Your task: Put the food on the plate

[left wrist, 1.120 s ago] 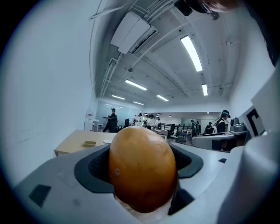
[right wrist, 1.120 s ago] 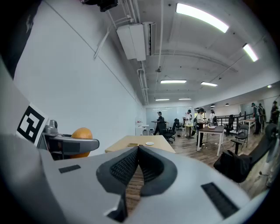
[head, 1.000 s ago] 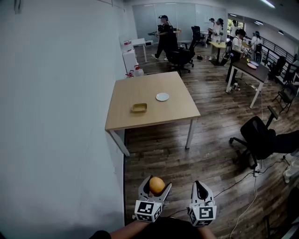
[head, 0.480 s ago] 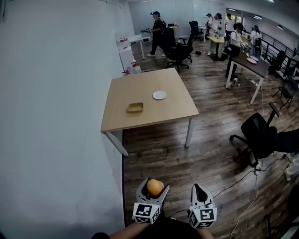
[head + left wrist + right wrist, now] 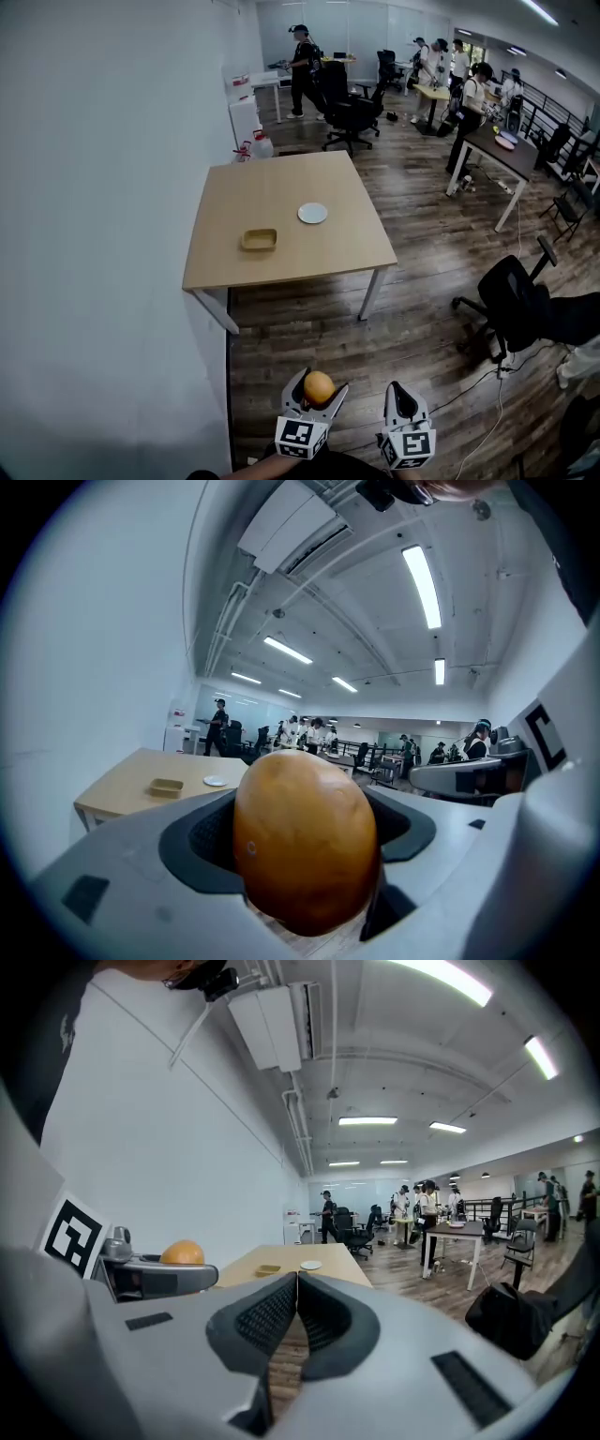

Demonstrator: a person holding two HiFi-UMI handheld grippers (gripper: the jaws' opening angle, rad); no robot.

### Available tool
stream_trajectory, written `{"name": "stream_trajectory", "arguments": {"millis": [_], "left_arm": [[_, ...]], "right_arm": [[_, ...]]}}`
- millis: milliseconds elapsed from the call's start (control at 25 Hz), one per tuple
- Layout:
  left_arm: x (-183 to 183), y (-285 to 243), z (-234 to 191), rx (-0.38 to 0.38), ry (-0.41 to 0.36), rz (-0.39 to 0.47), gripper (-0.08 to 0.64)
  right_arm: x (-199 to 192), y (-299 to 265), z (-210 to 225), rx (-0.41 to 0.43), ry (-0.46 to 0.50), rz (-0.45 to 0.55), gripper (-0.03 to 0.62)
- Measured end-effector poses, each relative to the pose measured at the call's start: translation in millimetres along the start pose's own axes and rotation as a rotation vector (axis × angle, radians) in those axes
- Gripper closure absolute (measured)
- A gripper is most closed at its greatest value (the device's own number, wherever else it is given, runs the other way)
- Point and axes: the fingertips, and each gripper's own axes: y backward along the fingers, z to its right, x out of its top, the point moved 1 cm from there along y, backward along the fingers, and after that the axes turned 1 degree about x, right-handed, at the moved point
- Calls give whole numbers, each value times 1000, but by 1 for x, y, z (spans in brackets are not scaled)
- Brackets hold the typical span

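Underside of food hidden between left gripper jaws in head view. Plate and yellow tray too small, contents can't be told. In left gripper view food blocks table's near right part.

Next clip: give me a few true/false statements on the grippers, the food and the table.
The left gripper grips the round orange food. True.
The right gripper is open. False: its jaws are together, with nothing between them.
Food lies on the plate. False: the plate looks bare.
A yellow tray sits on the table, apart from the plate. True.
Both grippers are above the table. False: they are over the floor, short of the table.
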Motion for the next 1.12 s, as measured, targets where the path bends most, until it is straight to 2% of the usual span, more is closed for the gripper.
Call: {"name": "stream_trajectory", "arguments": {"millis": [480,880,1120], "left_arm": [[39,-115,-101,-15,21,-14,215],[47,-177,-158,-60,5,-44,215],[36,-193,-184,-32,21,-63,215]], "right_arm": [[60,-152,18,-20,38,-19,531],[71,-244,19,-25,31,-52,531],[68,-279,17,-2,33,-73,531]]}}
